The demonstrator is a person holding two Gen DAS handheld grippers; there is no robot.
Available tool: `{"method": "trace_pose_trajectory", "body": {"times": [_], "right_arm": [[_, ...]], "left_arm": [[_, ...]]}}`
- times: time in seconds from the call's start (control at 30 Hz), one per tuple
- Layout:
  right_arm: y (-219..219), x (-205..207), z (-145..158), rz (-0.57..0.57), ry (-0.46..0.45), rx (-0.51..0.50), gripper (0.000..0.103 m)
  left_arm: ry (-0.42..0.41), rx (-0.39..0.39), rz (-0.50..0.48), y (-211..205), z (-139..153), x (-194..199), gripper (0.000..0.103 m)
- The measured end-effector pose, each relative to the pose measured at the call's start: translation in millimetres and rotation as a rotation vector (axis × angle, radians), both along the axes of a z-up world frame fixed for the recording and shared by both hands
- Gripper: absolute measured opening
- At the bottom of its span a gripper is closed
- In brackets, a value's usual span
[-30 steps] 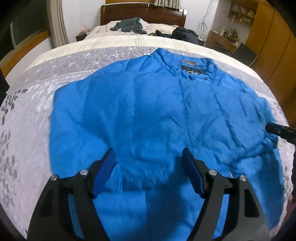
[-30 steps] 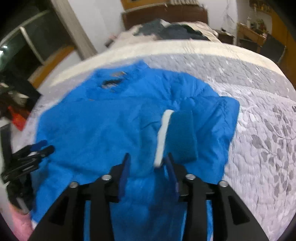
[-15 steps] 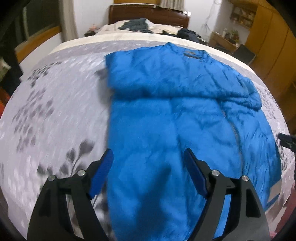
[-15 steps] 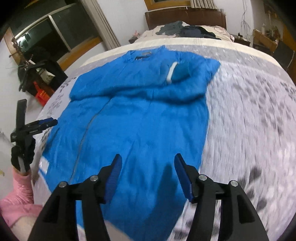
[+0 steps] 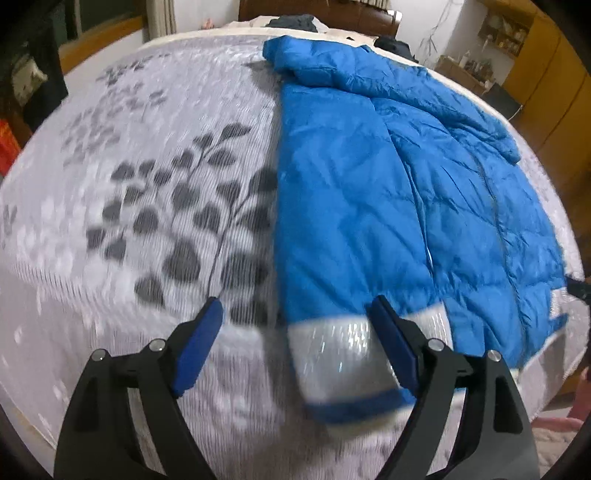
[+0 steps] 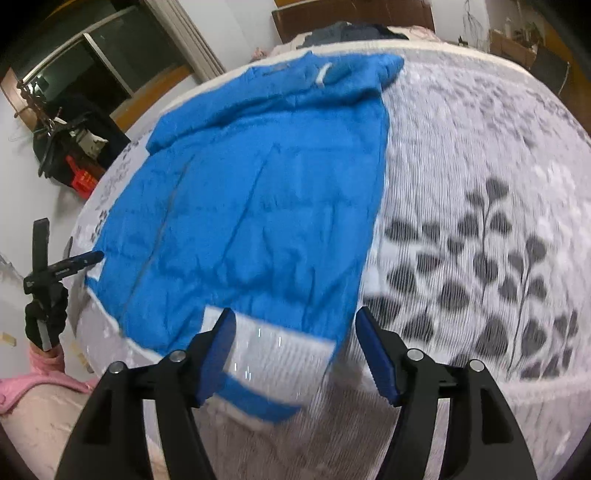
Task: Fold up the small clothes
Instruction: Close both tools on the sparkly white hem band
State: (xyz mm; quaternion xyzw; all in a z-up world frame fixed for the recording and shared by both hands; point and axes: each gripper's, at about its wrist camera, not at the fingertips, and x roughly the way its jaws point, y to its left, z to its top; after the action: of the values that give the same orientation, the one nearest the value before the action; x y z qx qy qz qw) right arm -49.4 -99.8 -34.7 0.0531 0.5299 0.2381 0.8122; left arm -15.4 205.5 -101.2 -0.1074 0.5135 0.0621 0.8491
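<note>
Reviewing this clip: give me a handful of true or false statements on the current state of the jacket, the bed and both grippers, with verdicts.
1. The blue jacket lies spread on the leaf-patterned bedspread. True.
2. The left gripper is clamped on the jacket's hem. False: its jaws are open, with the silver band between them.
3. The right gripper has open jaws near the jacket's hem. True.
4. One sleeve is folded across the jacket's upper part. True.
5. The jacket is red. False: it is blue with a silver band near the hem.
6. The jacket hangs from the headboard. False: it lies flat on the bed, and dark clothes lie near the headboard.
</note>
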Motion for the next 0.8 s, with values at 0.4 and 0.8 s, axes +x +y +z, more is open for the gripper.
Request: {"method": "trace_pose_trajectory", "body": {"times": [0.4, 0.8], "right_arm": [[7.5, -26.8, -16.9, 0.037, 0.06, 0.038, 0.07], [12.7, -20.7, -18.5, 0.046, 0.066, 0.073, 0.057]], "left_arm": [[0.019, -0.056, -0.006, -1.0, 4.8, -33.8, 0.085], [0.029, -0.229, -0.086, -11.8, -4.6, -25.1, 0.07]]}}
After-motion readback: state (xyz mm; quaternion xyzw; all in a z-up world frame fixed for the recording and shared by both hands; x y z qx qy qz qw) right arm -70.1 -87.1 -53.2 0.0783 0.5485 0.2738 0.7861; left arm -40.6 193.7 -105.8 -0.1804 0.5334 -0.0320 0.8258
